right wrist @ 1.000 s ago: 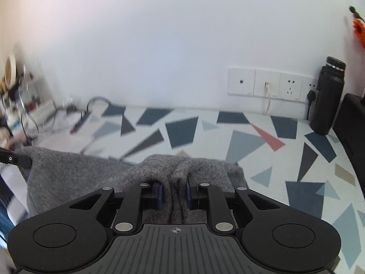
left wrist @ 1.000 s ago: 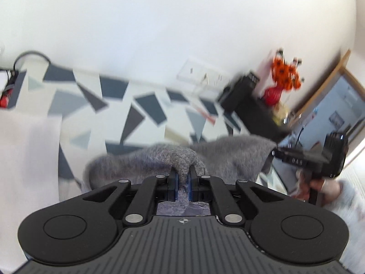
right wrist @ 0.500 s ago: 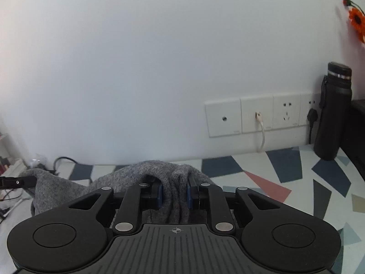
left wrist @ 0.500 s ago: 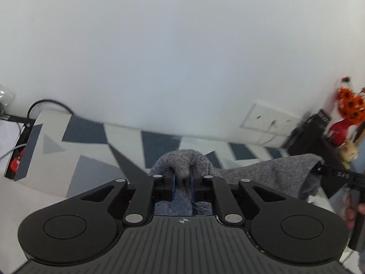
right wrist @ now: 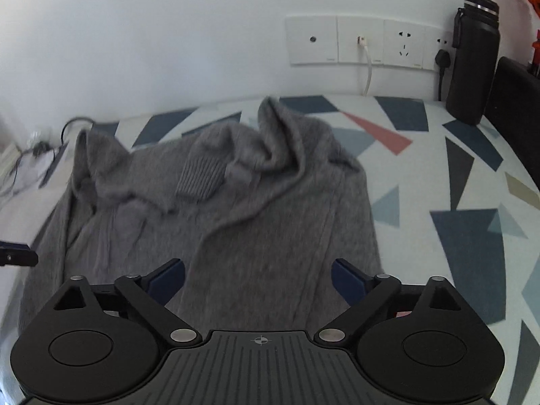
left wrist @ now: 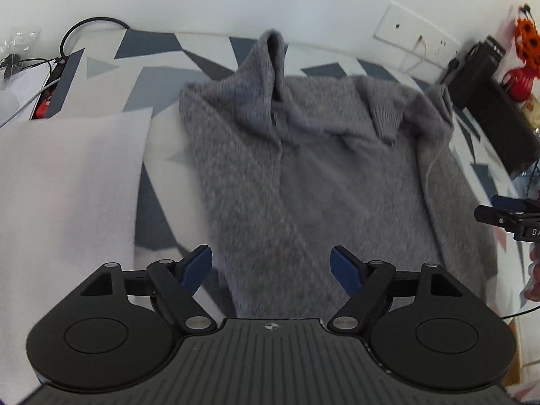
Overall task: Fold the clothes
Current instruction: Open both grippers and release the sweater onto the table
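A grey knitted sweater (left wrist: 320, 175) lies spread on the patterned table, its far end bunched into folds with a ribbed cuff (left wrist: 384, 118) on top. My left gripper (left wrist: 271, 265) hovers over the sweater's near left part, jaws opening wide, nothing pressed between the blue pads. In the right wrist view the same sweater (right wrist: 236, 209) fills the middle, ribbed cuff (right wrist: 200, 177) showing. My right gripper (right wrist: 258, 278) hangs over its near edge, jaws opening wide, holding nothing. The right gripper's tip (left wrist: 506, 214) shows at the left view's right edge.
A white sheet (left wrist: 67, 182) lies left of the sweater. Cables and a power strip (left wrist: 50, 81) sit at the far left. Wall sockets (right wrist: 368, 40), a black bottle (right wrist: 472, 57) and a dark box (left wrist: 496, 114) stand along the back right; orange flowers (left wrist: 528, 37) beyond.
Both grippers were shut on bunched grey sweater fabric and held it up; both have opened and dropped lower, and the sweater now lies released on the table.
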The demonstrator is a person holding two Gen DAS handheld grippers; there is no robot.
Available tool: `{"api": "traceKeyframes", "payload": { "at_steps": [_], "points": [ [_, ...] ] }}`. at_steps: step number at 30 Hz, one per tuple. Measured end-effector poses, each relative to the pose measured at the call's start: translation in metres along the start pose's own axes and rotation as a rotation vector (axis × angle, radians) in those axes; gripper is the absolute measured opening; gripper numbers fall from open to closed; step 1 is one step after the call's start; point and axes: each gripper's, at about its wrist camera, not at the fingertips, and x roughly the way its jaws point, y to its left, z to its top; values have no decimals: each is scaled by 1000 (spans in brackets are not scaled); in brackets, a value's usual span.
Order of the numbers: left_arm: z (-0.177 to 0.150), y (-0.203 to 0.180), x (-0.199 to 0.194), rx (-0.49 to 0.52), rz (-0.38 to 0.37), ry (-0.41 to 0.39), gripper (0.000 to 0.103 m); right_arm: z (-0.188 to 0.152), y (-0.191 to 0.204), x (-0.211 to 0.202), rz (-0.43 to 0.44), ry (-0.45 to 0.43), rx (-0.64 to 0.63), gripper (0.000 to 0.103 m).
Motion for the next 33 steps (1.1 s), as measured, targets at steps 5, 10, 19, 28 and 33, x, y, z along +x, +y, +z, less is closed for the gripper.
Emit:
{"api": "traceKeyframes", "payload": {
  "at_steps": [5, 10, 19, 28, 33],
  "points": [
    [-19, -6, 15, -41, -14, -6, 85, -42, 37, 11, -199, 58, -147, 100],
    [-20, -20, 16, 7, -24, -39, 22, -45, 12, 16, -89, 45, 28, 51],
    [-49, -6, -5, 11, -132, 34, 20, -67, 16, -10, -2, 113, 20, 8],
    [-83, 9, -28, -95, -180, 65, 36, -98, 24, -41, 25, 169, 93, 10],
    [-66, 15, -45, -78, -160, 23, 54, -76, 21, -46, -9, 168, 158, 26]
  ]
}}
